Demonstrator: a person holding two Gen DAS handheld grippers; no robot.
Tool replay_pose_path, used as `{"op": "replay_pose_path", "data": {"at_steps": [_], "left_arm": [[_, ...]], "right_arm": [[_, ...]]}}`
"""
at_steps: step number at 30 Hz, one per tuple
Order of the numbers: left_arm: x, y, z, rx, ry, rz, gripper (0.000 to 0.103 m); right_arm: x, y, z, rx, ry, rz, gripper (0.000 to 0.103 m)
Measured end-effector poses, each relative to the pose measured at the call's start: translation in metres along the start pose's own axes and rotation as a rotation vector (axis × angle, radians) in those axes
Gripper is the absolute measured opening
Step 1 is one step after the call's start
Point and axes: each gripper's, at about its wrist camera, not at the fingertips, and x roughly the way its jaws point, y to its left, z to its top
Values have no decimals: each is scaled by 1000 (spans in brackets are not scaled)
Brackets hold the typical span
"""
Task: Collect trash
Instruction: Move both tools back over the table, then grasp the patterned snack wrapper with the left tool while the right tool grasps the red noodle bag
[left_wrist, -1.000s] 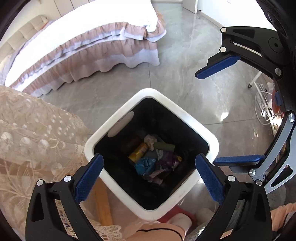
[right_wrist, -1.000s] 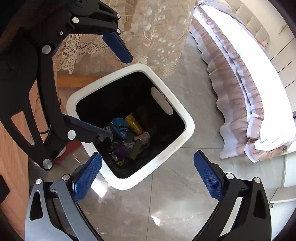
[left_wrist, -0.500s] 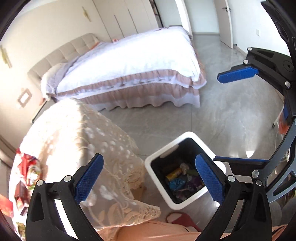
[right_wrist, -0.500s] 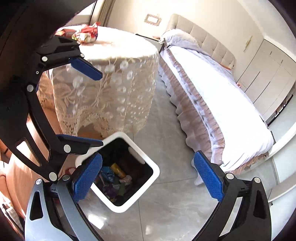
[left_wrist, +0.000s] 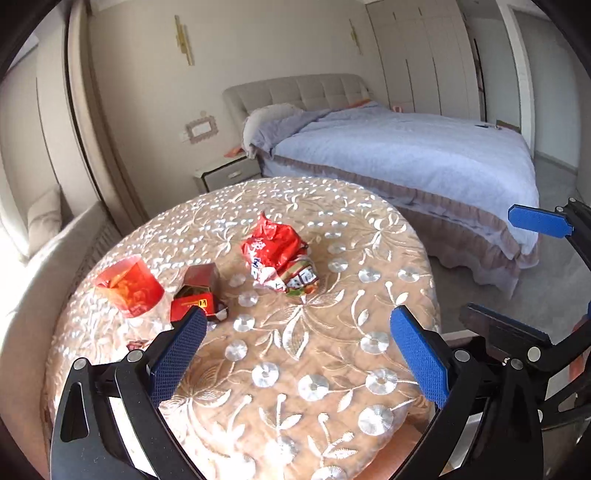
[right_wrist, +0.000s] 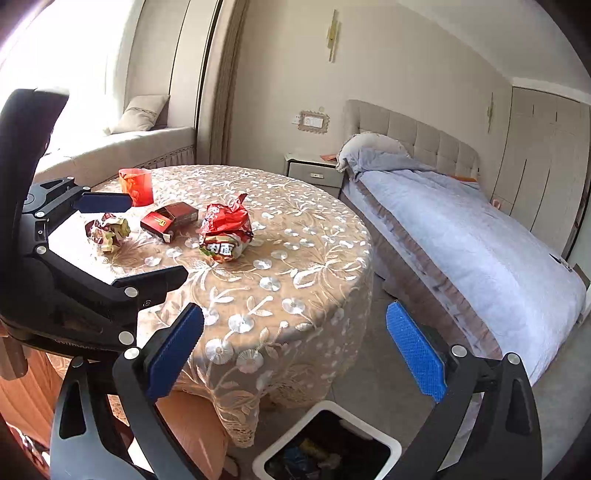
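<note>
1. Left wrist view: my left claw (left_wrist: 295, 354) is spread wide and empty over the round table (left_wrist: 369, 302). The red noodle wrapper (left_wrist: 277, 258) lies at frame centre, the red carton (left_wrist: 195, 291) and red cup (left_wrist: 129, 286) to its left.
2. I judge the wrapper the next pick: straddle the crumpled bulk, then pinch from above without snagging the lace cloth.
3. Right wrist view: my right claw (right_wrist: 295, 350) is also released, holding nothing. A small crumpled wrapper (right_wrist: 107, 230) sits at the left, and the white bin (right_wrist: 327, 448) waits at the bottom edge with trash inside.
</note>
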Motion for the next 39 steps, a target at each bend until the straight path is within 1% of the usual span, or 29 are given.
{"op": "replay_pose_path", "data": {"at_steps": [1,4,8,12,15,19,24,25,26,27,28,29,30,31,34,37,39], "left_arm": [[2,9,-2,-25,9,19,98],[6,37,-9,-96,32,59,98],[14,69,-16,-183,58,99,98],[25,102,-27,-267,97,154,98],[39,124,-38,-314,141,166,98],[59,142,-45,-345,194,159,98],[80,162,-53,-377,259,105,96],[82,165,-54,-383,262,85,89],[84,167,-54,-385,266,67,76],[87,168,-54,-375,277,72,75],[89,168,-53,-363,278,69,71],[89,168,-53,-353,279,67,66],[89,169,-52,-348,277,65,63],[88,168,-52,-341,273,64,62],[79,163,-53,-324,258,80,60],[62,152,-48,-301,221,64,60],[48,141,-43,-270,188,71,60]], "right_arm": [[3,9,4,-4,-15,20,99],[18,35,15,-14,-24,43,99],[39,53,30,-17,-19,84,99],[62,63,37,-24,6,98,99],[83,67,41,-33,49,97,99],[118,71,50,-46,144,90,99],[166,72,64,-27,263,89,99],[176,70,66,-14,288,91,99],[184,68,68,6,312,94,99],[193,66,70,23,349,107,99],[197,64,70,37,372,130,91],[199,62,70,52,381,152,79],[197,60,69,64,374,157,70],[193,58,69,72,353,151,68],[171,57,64,64,287,141,67],[141,58,61,17,225,117,67],[118,61,58,-13,185,107,67]]}}
